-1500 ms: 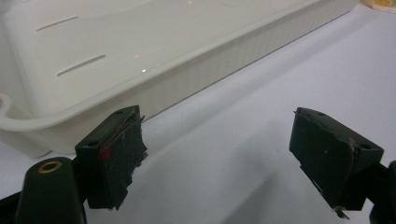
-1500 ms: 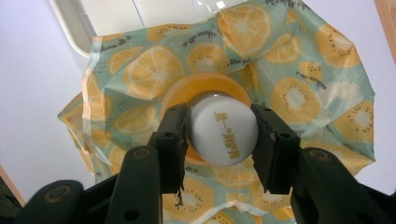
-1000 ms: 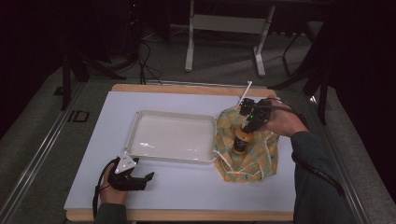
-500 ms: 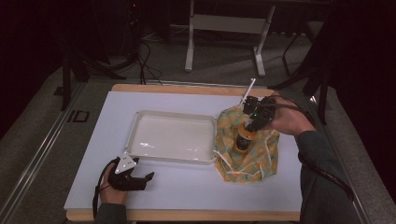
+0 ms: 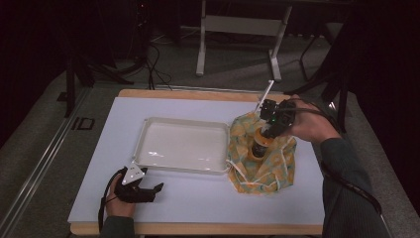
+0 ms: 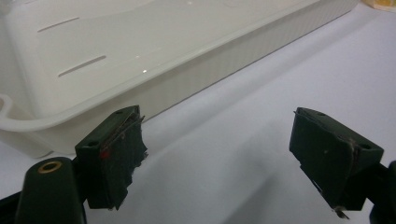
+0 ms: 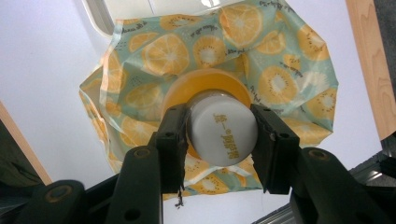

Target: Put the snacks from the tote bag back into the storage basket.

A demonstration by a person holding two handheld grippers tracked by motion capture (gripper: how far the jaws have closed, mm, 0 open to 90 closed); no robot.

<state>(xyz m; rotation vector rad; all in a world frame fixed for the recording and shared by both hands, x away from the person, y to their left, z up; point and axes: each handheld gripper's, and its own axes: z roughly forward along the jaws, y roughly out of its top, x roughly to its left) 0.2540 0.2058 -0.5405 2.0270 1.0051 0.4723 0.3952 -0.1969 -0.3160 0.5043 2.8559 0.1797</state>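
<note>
A bottle [image 7: 223, 133] with a white cap and an orange body stands upright over a drawstring bag [image 7: 280, 70] printed with orange and kiwi slices. My right gripper [image 7: 219, 140] is shut on the cap, one pad pressed on each side. From above, the right gripper [image 5: 266, 131] holds the bottle [image 5: 258, 145] at the open bag [image 5: 265, 168] on the table's right side. My left gripper [image 5: 156, 188] rests near the front left edge, open with nothing between its pads [image 6: 116, 144], just short of a white tray [image 6: 196, 56].
The white tray [image 5: 148, 125] lies mid-table, left of the bag, with nothing in it. The table [image 5: 198, 198] is white with a wooden rim. A metal stand [image 5: 237, 25] and cables are on the floor behind.
My right gripper has lifted the bottle a little higher above the bag. The left gripper has stayed where it was.
</note>
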